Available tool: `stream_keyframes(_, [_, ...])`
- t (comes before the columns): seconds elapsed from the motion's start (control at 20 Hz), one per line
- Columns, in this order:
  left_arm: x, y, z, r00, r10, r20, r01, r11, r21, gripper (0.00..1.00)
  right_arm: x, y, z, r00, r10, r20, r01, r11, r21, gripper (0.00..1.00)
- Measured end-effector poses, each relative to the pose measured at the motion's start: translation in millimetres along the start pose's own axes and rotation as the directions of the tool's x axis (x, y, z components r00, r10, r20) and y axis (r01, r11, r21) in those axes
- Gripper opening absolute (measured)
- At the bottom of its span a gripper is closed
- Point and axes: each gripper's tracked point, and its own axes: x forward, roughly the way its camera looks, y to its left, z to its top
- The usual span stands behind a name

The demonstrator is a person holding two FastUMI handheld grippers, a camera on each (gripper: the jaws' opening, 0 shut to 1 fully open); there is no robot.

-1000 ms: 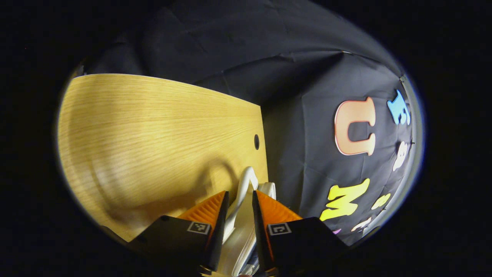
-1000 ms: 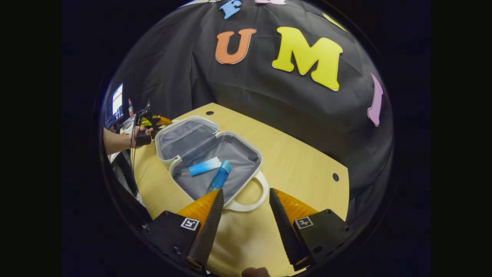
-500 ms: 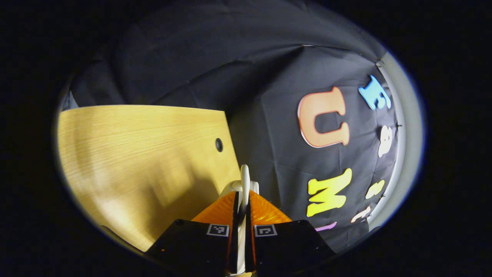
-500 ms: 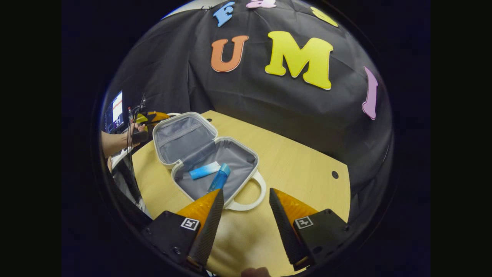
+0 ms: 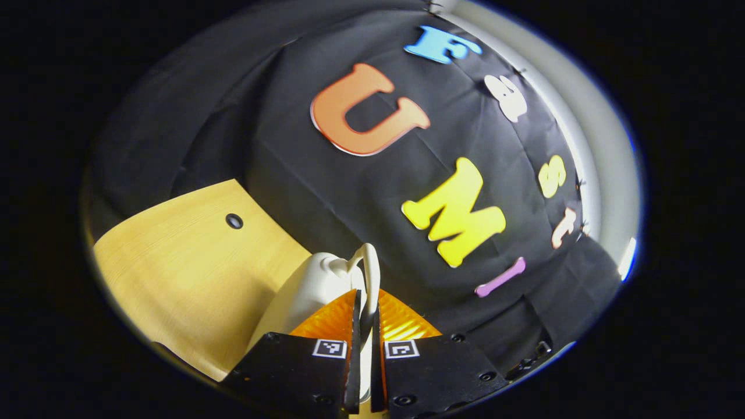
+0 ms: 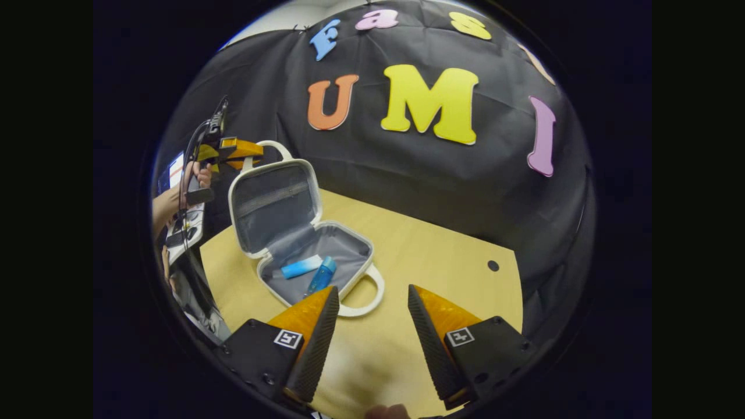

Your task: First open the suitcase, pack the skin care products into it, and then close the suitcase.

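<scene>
Suitcase [image 6: 302,233] sits open on the wooden table [image 6: 430,256], its lid [image 6: 273,203] raised nearly upright and its grey-lined lower half flat on the tabletop. In the right gripper view we see two skin care products lying in that lower half: a blue-and-white tube [image 6: 301,267] and, just beside it, a blue bottle [image 6: 321,276]. The lower handle [image 6: 366,294] of the case lies on the table, pointing toward our right gripper [image 6: 368,317], whose fingers are spread wide with nothing between them; it hovers over the near table edge, apart from the case.

Our left gripper [image 5: 365,317] has its fingers pressed together on the thin white handle [image 5: 370,273] of the lid, which sticks up out of the narrow gap between them. In the left gripper view we see the lid's pale outer shell [image 5: 308,291] curving down just left of the fingers, with the table beyond it. From the right gripper view, that left gripper [image 6: 238,152] and the hand [image 6: 195,174] holding it sit at the top edge of the raised lid, to the far left.
</scene>
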Motion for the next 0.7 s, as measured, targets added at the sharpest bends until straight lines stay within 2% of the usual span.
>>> stream_keyframes(0.25, [24, -67, -76, 0.995, 0.015, -0.101, 0.000, 0.989, 0.147, 0.10, -19, -34, -9, 0.998, -0.057, 0.013, 0.057, 0.997, 0.047, 0.71])
stream_keyframes(0.45, [59, -78, -128, 0.984, 0.054, -0.171, -0.016, 0.975, 0.220, 0.10, -34, -77, -19, 0.991, -0.135, 0.016, 0.134, 0.988, 0.074, 0.72])
stream_keyframes(0.55, [66, -74, -152, 0.977, 0.089, -0.192, -0.030, 0.956, 0.293, 0.10, -43, -95, -26, 0.985, -0.170, 0.010, 0.169, 0.981, 0.100, 0.72])
stream_keyframes(0.7, [76, -80, -205, 0.960, 0.136, -0.244, -0.022, 0.907, 0.420, 0.10, -52, -112, -36, 0.979, -0.204, -0.004, 0.202, 0.971, 0.129, 0.72])
